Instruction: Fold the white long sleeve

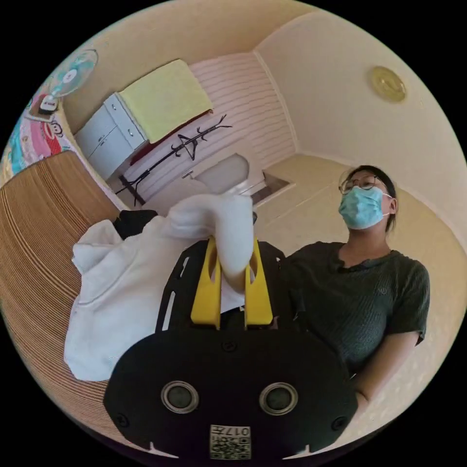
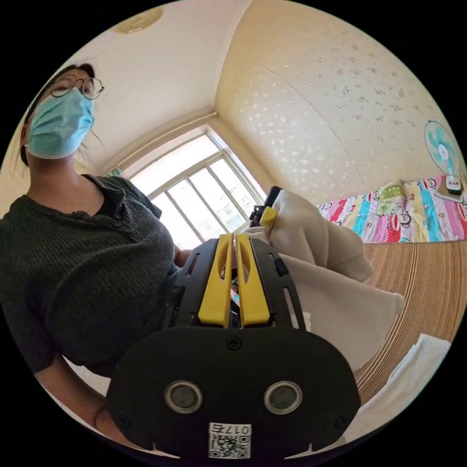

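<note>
my left gripper point(image 1: 232, 243) pinches the soft white cotton long sleeve point(image 1: 121, 292) above the striped mat point(image 1: 39, 243), my right gripper point(image 2: 235, 238) nearly closed; lift evenly.

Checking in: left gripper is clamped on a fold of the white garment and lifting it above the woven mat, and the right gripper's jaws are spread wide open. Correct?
Not quite. The right gripper has its yellow jaws closed together, as the right gripper view shows. The rest holds: the left gripper is clamped on a fold of the white garment, raised above the woven mat.
</note>
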Demonstrator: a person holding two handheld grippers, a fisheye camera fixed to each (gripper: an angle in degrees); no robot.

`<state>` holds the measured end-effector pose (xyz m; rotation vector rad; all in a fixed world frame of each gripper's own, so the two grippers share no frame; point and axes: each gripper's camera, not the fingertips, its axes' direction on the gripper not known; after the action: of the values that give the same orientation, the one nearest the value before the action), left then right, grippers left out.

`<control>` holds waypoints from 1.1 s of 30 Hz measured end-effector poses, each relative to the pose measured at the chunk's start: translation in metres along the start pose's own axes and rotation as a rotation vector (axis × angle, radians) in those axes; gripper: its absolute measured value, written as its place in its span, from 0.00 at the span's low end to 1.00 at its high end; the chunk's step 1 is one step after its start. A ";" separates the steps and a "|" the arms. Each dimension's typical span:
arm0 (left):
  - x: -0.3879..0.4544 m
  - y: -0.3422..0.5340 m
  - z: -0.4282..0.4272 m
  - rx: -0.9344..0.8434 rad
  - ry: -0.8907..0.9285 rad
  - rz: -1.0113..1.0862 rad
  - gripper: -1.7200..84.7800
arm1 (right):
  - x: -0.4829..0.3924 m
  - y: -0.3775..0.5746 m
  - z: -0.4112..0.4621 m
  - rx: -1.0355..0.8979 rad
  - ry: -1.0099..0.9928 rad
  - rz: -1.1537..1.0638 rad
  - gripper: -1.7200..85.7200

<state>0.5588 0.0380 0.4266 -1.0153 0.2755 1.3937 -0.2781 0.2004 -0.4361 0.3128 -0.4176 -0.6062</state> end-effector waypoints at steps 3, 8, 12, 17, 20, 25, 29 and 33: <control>0.075 -0.011 -0.030 -0.045 0.176 0.254 0.10 | -0.025 -0.008 -0.012 0.080 0.151 -0.071 0.07; 0.170 -0.017 -0.035 -0.241 0.257 0.451 0.10 | -0.026 -0.045 0.020 0.065 0.119 -0.132 0.16; 0.227 0.004 -0.024 -0.374 0.062 0.507 0.10 | -0.028 -0.072 0.114 -0.181 -0.179 -0.217 0.18; 0.268 0.038 -0.053 -0.393 -0.328 0.359 0.11 | -0.046 -0.072 0.177 -0.294 0.055 -0.195 0.08; 0.279 0.061 -0.093 -0.272 -0.578 0.124 0.13 | -0.066 -0.086 0.181 -0.254 0.353 -0.182 0.07; 0.312 0.109 -0.154 0.086 -0.708 0.004 0.16 | -0.119 -0.127 0.188 -0.080 0.584 -0.193 0.06; 0.341 0.108 -0.136 0.111 -0.841 0.027 0.22 | -0.166 -0.146 0.224 -0.142 0.832 -0.389 0.06; 0.352 0.079 -0.088 0.014 -0.943 0.036 0.26 | -0.194 -0.157 0.264 -0.220 0.820 -0.455 0.06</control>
<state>0.6005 0.2022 0.0961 -0.2590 -0.3957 1.7422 -0.6203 0.1527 -0.3244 0.4181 0.5218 -0.8945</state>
